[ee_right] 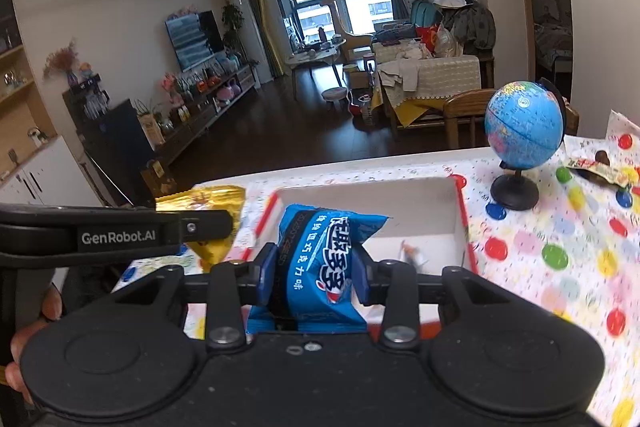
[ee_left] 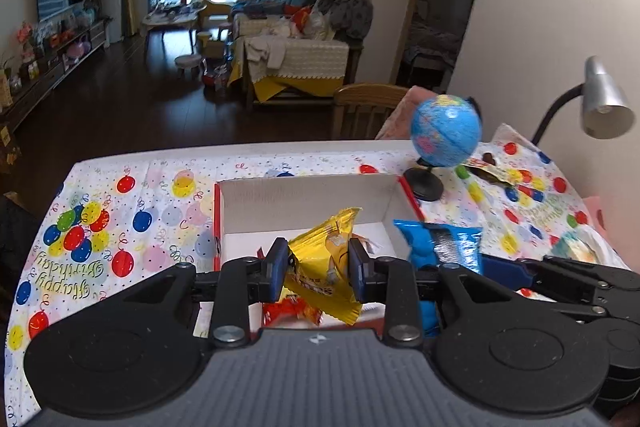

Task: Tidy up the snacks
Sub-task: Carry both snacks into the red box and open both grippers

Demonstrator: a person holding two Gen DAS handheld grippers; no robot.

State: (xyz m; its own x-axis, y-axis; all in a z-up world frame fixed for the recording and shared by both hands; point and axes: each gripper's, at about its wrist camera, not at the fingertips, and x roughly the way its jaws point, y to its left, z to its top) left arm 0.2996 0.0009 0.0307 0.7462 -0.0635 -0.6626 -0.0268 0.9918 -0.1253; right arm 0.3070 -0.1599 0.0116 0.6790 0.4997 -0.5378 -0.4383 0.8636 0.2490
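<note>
Left gripper [ee_left: 319, 269] tilts downward over the box [ee_left: 308, 201], clamped on a yellow packet [ee_left: 324, 267]. Right gripper [ee_right: 314, 275], alongside at similar tilt, is clamped on a blue packet [ee_right: 324, 267].

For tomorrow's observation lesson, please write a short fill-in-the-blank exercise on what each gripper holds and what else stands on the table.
1. The left gripper is shut on a ____ packet.
2. The right gripper is shut on a ____ packet.
3. Both packets hang over a white ____ with red sides.
4. Right of it, a small ____ stands on a black base.

Missing words: yellow; blue; box; globe
</note>
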